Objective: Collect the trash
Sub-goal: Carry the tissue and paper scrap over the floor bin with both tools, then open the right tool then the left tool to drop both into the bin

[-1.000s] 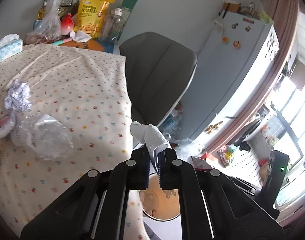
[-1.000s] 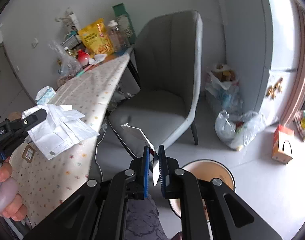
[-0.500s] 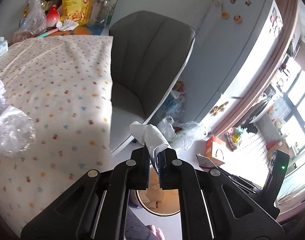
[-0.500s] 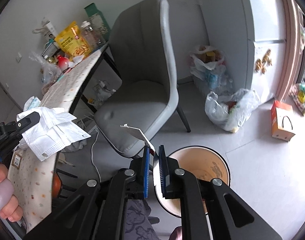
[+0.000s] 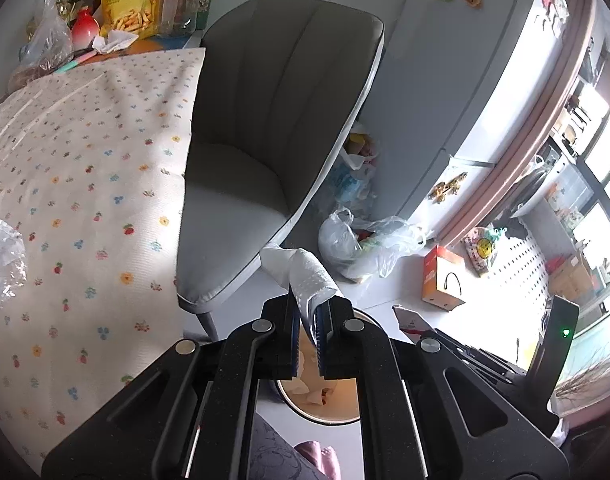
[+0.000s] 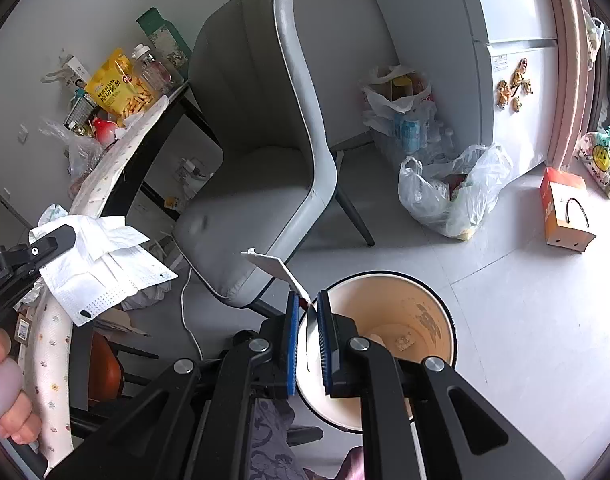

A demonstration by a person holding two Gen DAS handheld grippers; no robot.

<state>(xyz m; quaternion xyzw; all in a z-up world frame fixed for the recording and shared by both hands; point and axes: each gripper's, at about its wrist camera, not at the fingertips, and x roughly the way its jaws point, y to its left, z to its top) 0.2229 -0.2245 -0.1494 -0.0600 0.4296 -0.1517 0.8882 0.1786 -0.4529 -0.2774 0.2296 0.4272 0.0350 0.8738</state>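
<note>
The grey chair point(image 6: 261, 152) is drawn up to the table edge, and beside its front leg, on the floor, the open bin point(image 6: 389, 344) is set, presumably so that waste lifted off the table can be dropped without walking. A few pale scraps are already seen at the bin's bottom. The table point(image 5: 85, 184), covered by a dotted cloth, is seen in the left wrist view, with snack bags and jars kept along its far edge and a crumpled clear plastic wrapper point(image 5: 3, 264) lying at its near left edge, not yet collected.

The left gripper point(image 5: 307, 336) is clamped on a white face mask with tissue point(image 6: 101, 264), held off the table edge and beside the bin, judged to be in transit for dropping. The right gripper point(image 6: 307, 344) is held directly above the bin's rim, its jaws closed to a narrow gap on a thin white card scrap point(image 6: 275, 270); the grip looks light, so the scrap is probably about to be let fall into the bin.
</note>
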